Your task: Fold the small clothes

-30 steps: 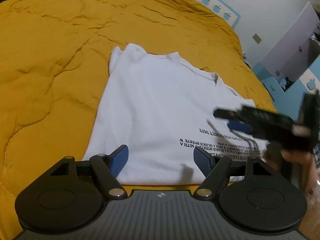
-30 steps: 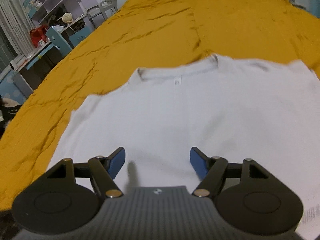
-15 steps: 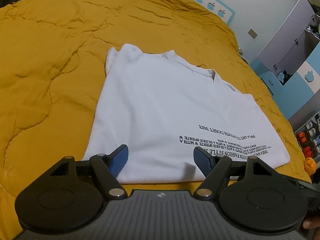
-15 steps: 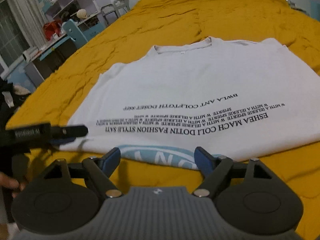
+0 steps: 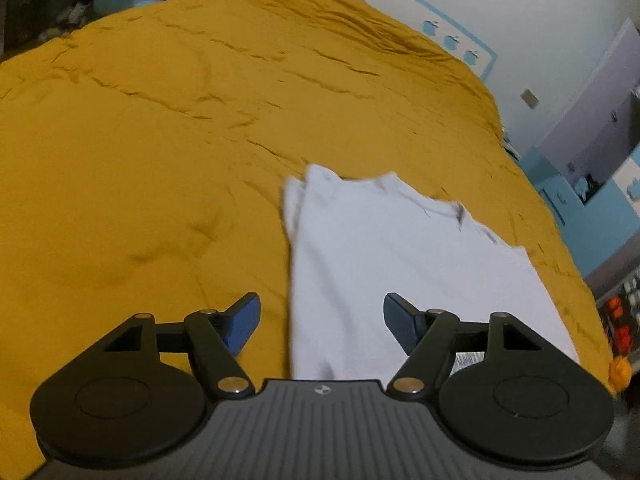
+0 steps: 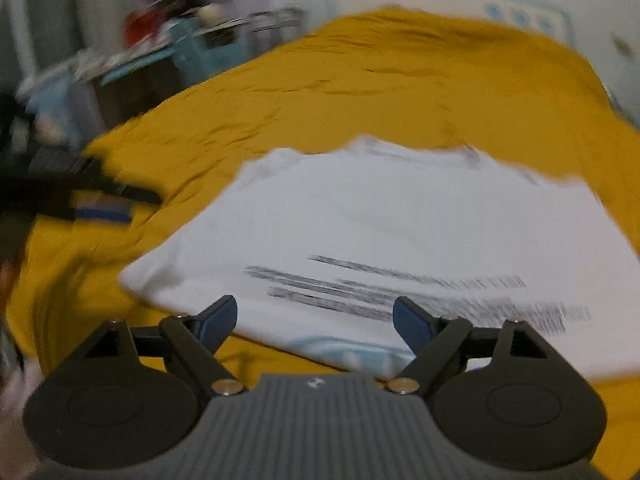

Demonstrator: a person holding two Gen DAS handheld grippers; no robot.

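Both grippers are hovering low over a bed, the left gripper (image 5: 320, 320) spreading its blue fingers (image 5: 242, 322) wide and gripping nothing, straddling the left edge of a white T-shirt (image 5: 400, 264) that is lying flat on the mustard quilt (image 5: 160, 140). The right gripper (image 6: 314, 322) is likewise gaping open and empty, its fingers (image 6: 218, 320) pointing over the shirt's near hem. Only the blurred right view is showing the shirt's black printed lines (image 6: 380, 284), and the left gripper at far left.
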